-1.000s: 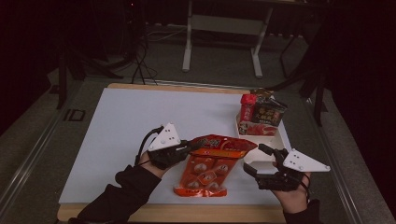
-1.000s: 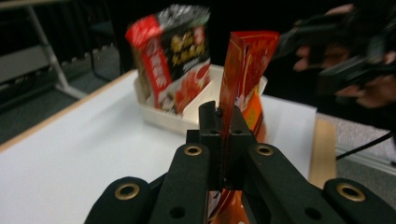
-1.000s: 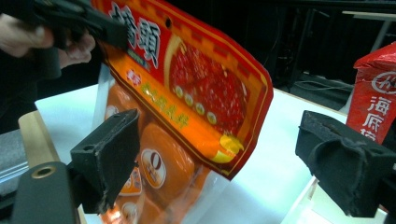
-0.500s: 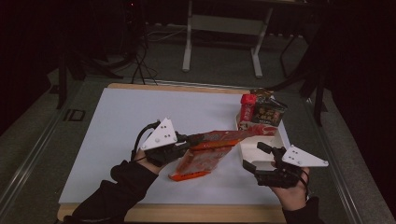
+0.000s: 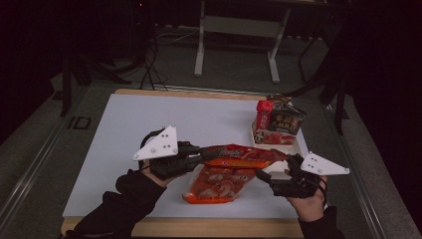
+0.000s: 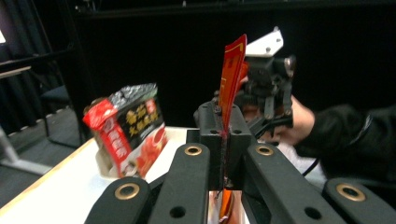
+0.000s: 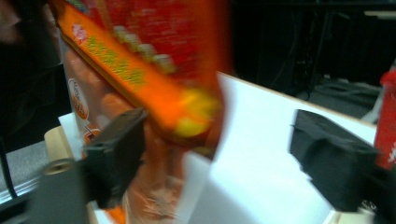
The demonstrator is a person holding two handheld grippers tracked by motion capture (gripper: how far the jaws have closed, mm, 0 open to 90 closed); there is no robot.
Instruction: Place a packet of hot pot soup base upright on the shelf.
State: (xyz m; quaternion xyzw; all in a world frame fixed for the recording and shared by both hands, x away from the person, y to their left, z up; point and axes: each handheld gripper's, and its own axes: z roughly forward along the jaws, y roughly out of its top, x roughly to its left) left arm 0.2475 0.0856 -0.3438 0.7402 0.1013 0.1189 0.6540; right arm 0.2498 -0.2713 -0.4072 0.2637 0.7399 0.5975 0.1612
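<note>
Orange snack bag lifted between our two tools, its print largely unreadable.

Our left tool (image 5: pixel 205 153) was clamped tight on the edge of the orange snack bag (image 5: pixel 226 172), which hung above the tabletop (image 5: pixel 124 129); our right tool (image 5: pixel 271 172) stood wide, its jaws just closing, with the bag's far end between them, not gripped. Motion blur smeared the bag's yellow lettering. The red-and-black packets (image 5: pixel 277 124) bore writing too small to read.
</note>
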